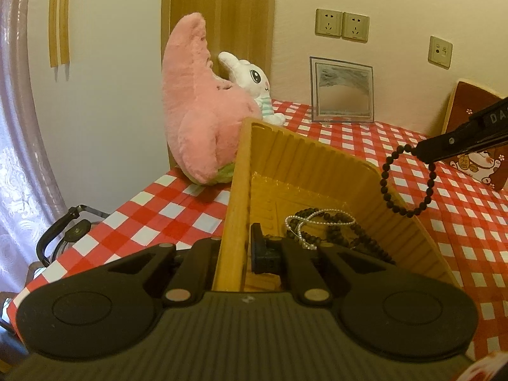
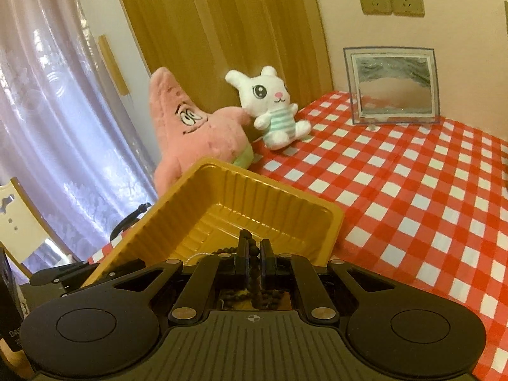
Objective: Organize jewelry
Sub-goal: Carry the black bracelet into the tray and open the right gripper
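A gold plastic tray (image 1: 304, 158) stands on the red-checked table. My left gripper (image 1: 236, 254) is shut on the tray's left wall, one finger inside and one outside. Inside the tray lie a pearl string (image 1: 317, 219) and a dark bead string (image 1: 355, 235). My right gripper (image 2: 253, 257) is shut on a black bead bracelet (image 1: 406, 181), which hangs as a loop over the tray's right rim. In the right wrist view the beads (image 2: 254, 273) show between the fingers, with the tray (image 2: 222, 197) just ahead.
A pink starfish plush (image 1: 197, 114) and a white bunny plush (image 2: 273, 108) sit behind the tray at the table's back left. A clear picture frame (image 1: 341, 90) leans at the wall. A brown box with a cat picture (image 1: 476, 136) stands at the right.
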Available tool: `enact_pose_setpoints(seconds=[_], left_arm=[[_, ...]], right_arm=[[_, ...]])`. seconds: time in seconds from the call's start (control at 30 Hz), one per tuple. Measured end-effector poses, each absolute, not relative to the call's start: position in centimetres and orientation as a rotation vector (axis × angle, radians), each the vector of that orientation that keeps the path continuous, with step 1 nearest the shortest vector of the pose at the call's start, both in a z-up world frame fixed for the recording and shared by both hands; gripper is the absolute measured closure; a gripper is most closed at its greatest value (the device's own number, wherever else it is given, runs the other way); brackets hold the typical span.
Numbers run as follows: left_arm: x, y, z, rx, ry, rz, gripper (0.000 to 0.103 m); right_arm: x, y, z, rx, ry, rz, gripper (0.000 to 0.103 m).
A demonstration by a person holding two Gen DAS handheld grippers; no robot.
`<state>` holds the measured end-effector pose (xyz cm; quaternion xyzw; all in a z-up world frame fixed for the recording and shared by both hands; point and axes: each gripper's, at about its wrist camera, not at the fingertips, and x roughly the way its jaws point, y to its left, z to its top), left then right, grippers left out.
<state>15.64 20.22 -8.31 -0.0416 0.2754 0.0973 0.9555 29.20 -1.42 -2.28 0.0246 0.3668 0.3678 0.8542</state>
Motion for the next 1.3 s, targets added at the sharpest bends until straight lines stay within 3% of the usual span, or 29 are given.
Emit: enact_pose_setpoints(seconds=[0.33, 0.4, 0.47, 0.53, 1.3], left_arm=[[15.8, 20.7, -8.6, -0.091, 0.572, 0.188, 0.099], [15.8, 20.8, -8.7, -0.092, 0.572, 0.183, 0.099], [15.8, 20.9, -8.7, -0.095, 0.571, 0.173, 0.099], [15.7, 21.1, -8.8, -0.096, 0.571, 0.161, 0.099], [16.5, 19.7, -9.2, -0.112, 0.554, -0.027, 0.096]], right_arm=[[30.0, 0.7, -3.0, 0.07, 0.788, 0.789, 0.094], [30.2, 0.7, -2.9, 0.075, 0.785, 0.781, 0.086], [30.3, 0.4, -3.0, 0.082, 0.781, 0.764, 0.066], [30.4, -0.3, -3.1, 0.096, 0.776, 0.742, 0.06], [29.4, -10.7, -6.4, 0.184, 0.873, 0.443, 0.058]])
